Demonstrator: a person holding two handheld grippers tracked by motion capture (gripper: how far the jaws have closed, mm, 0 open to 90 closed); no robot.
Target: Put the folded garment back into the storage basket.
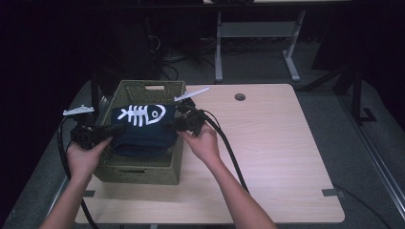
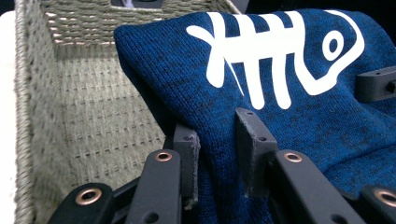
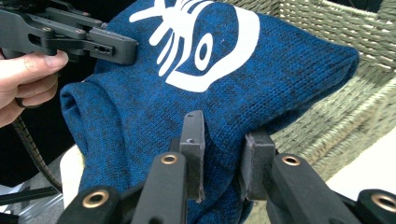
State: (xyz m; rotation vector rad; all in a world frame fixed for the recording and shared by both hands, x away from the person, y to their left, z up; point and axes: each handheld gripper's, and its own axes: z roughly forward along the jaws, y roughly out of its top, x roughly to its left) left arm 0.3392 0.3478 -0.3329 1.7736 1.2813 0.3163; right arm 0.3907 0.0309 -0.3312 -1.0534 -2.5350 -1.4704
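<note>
one sweater, two grippers, one basket

we count one folded blue sweater [image 1: 142, 131], with one white fish-skeleton print [image 1: 141, 114] on its top face. we hold it with two grippers, one at each end. our left gripper [image 1: 117, 129] has its two jaws pinched onto the sweater's left edge; in the left gripper view a fold of blue knit [image 2: 289, 93] sits squeezed between the two pads, and the print lies just beyond and to the right of the jaws. our right gripper [image 1: 171, 126] is clamped the same way on the opposite edge; in the right gripper view the knit [image 3: 154, 112] bulges between its two pads, with the fish head above them.

the sweater spans straight from one gripper to the other, over one woven green basket [image 1: 168, 90]. the basket's open inside lies to the left of our left jaws, and its woven wall [image 3: 327, 116] runs to the right of our right jaws. the basket stands on one light wooden table [image 1: 267, 138], which stretches away to the right of our right gripper. two hands, one on each gripper body, are behind the jaws.
</note>
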